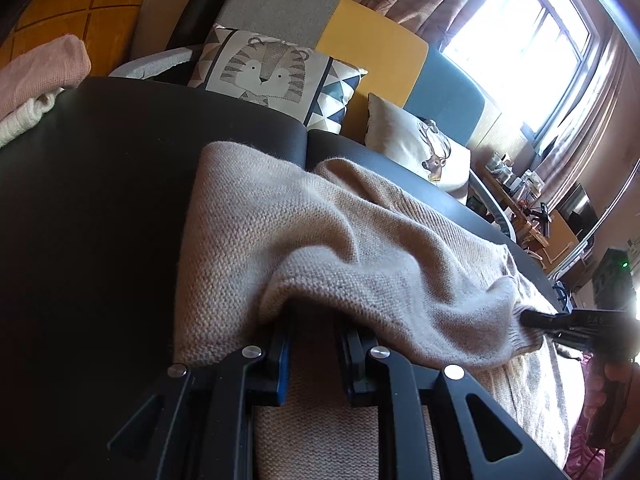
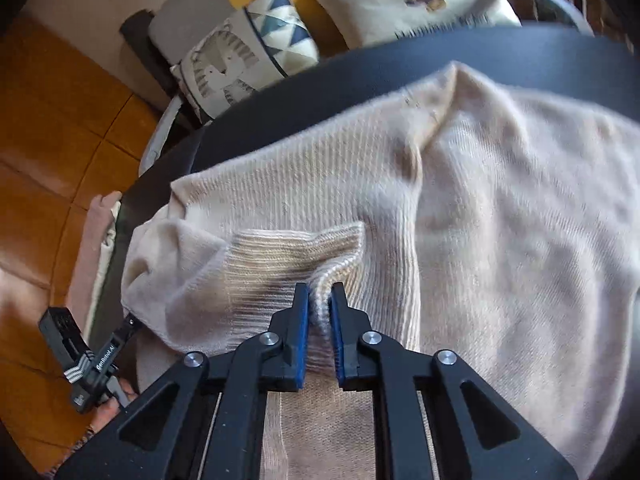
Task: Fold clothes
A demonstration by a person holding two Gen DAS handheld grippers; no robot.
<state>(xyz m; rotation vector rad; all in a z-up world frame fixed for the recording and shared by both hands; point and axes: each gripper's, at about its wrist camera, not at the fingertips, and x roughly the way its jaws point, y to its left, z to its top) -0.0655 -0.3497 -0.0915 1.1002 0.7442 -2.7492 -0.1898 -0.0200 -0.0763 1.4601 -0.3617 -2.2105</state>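
Beige sweater (image 2: pixel 500 208) cuff pinched by right hand-held gripper (image 2: pixel 320 300); left one's (image 1: pixel 316 332) grip hidden.

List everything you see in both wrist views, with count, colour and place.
sweater: one, beige knit, spread on the black surface, ribbed edge pinched
black surface: one, under the sweater
folded clothes: a pink and a white piece, left edge of the surface
tiger cushion: one, white and grey, on the sofa
deer cushion: one, white, right of the tiger cushion
sofa: one, grey, yellow and blue panels, behind
window: one, bright, curtained, upper right
left tool: black, blue pads, under a sweater fold
right tool: black, shut on the ribbed edge
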